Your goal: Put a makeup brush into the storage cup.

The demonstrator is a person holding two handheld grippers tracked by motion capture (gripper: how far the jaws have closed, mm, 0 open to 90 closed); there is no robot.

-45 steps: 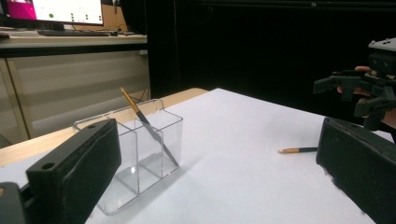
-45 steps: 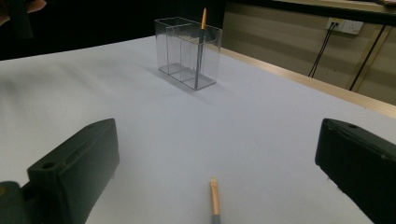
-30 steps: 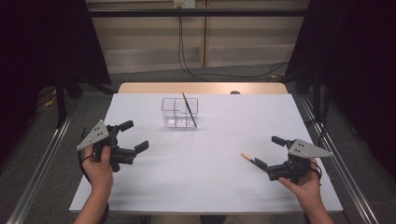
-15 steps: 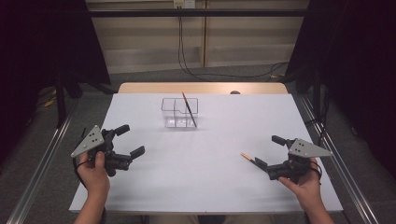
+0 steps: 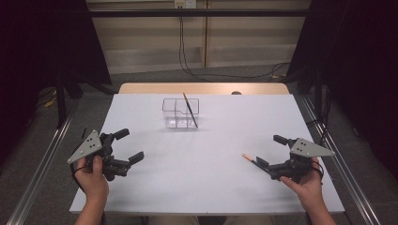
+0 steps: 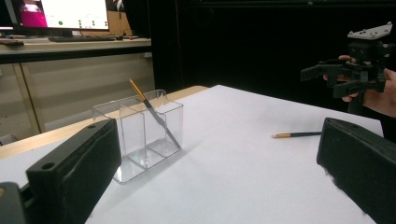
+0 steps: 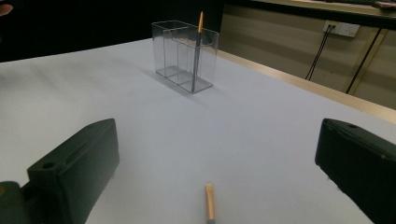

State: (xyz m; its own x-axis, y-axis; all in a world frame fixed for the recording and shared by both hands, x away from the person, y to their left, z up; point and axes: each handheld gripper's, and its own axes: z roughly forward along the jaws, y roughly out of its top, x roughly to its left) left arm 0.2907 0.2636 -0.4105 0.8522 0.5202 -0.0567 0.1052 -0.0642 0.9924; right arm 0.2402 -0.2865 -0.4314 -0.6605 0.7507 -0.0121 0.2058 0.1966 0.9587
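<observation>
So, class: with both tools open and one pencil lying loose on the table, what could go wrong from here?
1. The loose pencil lies flat between the open right tool's jaws; a careless close could roll it away.
2. The clear holder looks light, and the pencil leaning in it could tip it if bumped.
</observation>
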